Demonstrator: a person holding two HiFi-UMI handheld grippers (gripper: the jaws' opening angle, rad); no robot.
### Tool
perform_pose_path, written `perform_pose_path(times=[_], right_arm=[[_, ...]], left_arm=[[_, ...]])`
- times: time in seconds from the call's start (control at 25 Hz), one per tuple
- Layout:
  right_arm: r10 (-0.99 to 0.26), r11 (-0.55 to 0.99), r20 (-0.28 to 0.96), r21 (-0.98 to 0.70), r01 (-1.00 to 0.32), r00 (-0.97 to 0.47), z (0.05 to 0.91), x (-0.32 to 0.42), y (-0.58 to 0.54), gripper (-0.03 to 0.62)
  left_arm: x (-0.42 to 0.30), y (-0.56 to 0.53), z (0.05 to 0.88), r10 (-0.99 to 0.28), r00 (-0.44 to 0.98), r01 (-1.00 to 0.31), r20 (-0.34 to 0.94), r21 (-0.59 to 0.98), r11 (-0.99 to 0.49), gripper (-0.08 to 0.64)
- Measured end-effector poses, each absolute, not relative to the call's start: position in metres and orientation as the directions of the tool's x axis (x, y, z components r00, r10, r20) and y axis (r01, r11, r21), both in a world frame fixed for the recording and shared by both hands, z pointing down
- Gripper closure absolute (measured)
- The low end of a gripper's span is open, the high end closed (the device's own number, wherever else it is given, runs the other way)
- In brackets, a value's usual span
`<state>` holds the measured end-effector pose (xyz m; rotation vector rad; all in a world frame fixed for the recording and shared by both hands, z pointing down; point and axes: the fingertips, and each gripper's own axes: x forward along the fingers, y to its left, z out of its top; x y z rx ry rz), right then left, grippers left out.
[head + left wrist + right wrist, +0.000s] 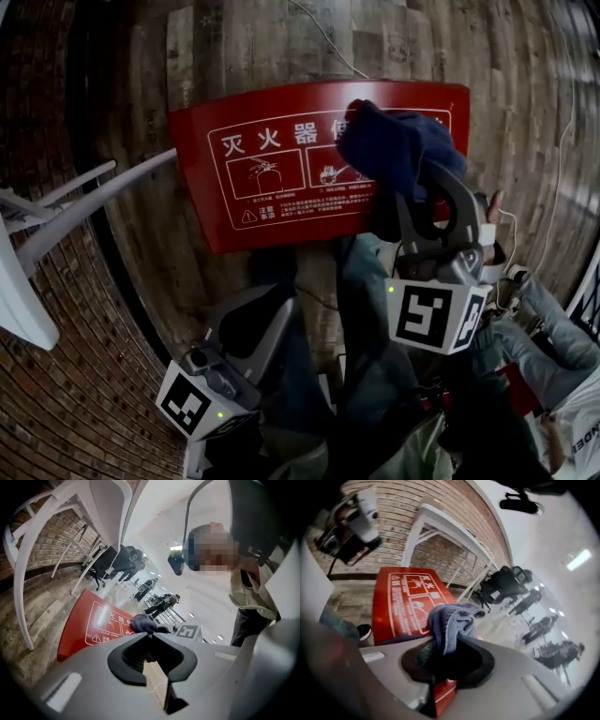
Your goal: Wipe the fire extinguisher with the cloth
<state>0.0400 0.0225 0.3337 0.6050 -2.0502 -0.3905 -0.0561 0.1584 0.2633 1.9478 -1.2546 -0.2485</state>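
The red fire extinguisher box (309,164) with white print lies on the wooden floor; it also shows in the left gripper view (84,625) and the right gripper view (396,606). My right gripper (412,173) hangs over the box's right end, shut on a bunched dark blue cloth (394,141). In the right gripper view the cloth (452,620) sticks up from between the jaws of that gripper (443,644). My left gripper (267,286) is lower, near the box's front edge. Its tips (150,637) meet with nothing between them, and the cloth (143,623) shows beyond.
A white chair (56,216) stands at the left by a brick wall (66,403). A thin white cable (323,37) runs over the floor behind the box. Black office chairs (504,585) stand farther off. The person's legs (375,375) are below the grippers.
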Motion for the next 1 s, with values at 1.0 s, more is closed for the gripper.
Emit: perform_pose_path(times=[1.0], right_arm=[[-0.498, 0.839, 0.744, 0.285, -0.464, -0.444, 0.338, 0.052, 0.029, 0.535]], left_arm=[[-0.068, 0.207, 0.332, -0.788, 0.409, -0.723, 0.46, 0.691, 0.028, 0.561]])
